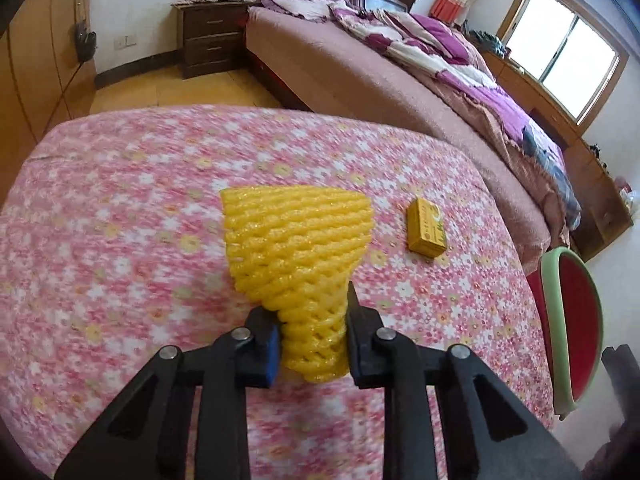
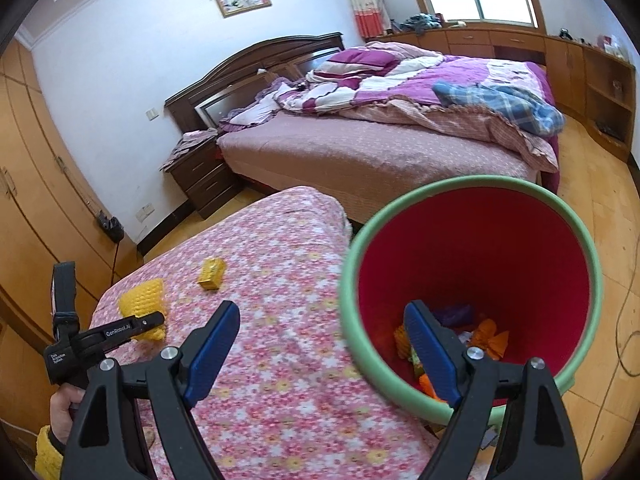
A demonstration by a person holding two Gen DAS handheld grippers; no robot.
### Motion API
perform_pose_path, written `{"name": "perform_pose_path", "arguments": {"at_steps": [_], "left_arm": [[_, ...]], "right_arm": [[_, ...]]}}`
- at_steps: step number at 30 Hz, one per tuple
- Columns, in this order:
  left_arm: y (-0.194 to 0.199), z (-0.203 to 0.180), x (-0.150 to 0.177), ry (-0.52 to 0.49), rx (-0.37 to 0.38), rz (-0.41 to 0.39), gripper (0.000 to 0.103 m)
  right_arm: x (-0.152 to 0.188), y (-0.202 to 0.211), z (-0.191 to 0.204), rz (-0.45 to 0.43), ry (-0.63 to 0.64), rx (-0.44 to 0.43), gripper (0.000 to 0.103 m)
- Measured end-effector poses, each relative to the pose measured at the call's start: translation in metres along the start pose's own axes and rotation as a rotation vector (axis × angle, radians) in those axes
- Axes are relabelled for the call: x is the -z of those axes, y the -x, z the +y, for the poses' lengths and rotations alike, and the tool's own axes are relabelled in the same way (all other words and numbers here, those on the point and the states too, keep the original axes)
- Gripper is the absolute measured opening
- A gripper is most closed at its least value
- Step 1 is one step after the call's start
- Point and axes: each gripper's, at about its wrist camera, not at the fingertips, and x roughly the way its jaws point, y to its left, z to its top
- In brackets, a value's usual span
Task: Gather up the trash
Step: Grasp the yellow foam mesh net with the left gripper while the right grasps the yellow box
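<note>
Yellow foam net (image 1: pixel 296 248) lying on the flower-print desk (image 1: pixel 120 200), narrow end pinched between the pads of the left gripper (image 1: pixel 312 344). Clamped low on the soft mesh only, so likely to slip or stretch free on the lift; could also drag the cloth cover along. Small yellow box (image 1: pixel 426 230) just beside, uncollected, easily knocked by a swinging net. Red bin with green rim (image 2: pixel 472 292) off the desk's edge, already holding scraps. Right gripper (image 2: pixel 324 352) spread wide and empty, hovering between desk and bin; a possible snag against the rim during the carry across.
</note>
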Motion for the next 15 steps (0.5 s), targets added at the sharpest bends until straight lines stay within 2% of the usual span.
{"name": "perform_pose_path", "arguments": {"at_steps": [4, 15], "left_arm": [[0.019, 0.019, -0.008, 0.011, -0.009, -0.04, 0.025], [0.049, 0.09, -0.028, 0.06, -0.132, -0.121, 0.025]], "right_arm": [[-0.002, -0.004, 0.023, 0.009, 0.033, -0.015, 0.086], [-0.007, -0.045, 0.099, 0.04, 0.165, -0.052, 0.086]]}}
